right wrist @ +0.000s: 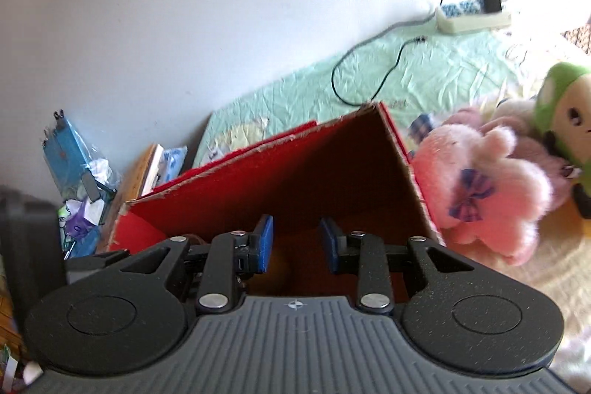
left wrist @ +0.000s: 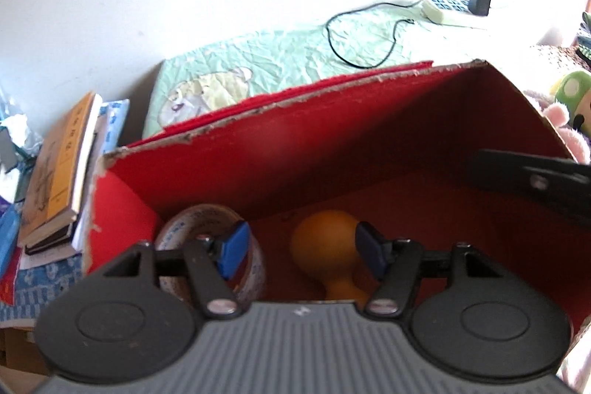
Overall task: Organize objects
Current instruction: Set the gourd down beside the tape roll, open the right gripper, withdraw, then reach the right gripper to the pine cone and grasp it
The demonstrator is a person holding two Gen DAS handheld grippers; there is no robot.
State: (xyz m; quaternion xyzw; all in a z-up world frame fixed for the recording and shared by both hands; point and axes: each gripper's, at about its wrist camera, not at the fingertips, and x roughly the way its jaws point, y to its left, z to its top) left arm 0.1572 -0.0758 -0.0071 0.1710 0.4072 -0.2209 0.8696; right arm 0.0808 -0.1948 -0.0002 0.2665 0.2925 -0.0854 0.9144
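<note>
In the left wrist view your left gripper (left wrist: 301,252) hangs over the red box (left wrist: 369,143) with fingers (left wrist: 233,253) spread wide and empty, the tape roll (left wrist: 192,220) and orange bulb (left wrist: 325,242) below at lower centre, while in the right wrist view your right gripper (right wrist: 297,242) has its fingers (right wrist: 264,242) partly apart, gripping nothing, above that box (right wrist: 295,172), left of the pink plush (right wrist: 484,187).

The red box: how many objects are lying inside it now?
2. A roll of tape lies in the left corner of the red box, and an orange bulb-shaped object lies beside it, near the middle. The gripper bodies may hide more.

Black gripper (left wrist: 301,252) linkages, blue pads, ribbed grey base.
</note>
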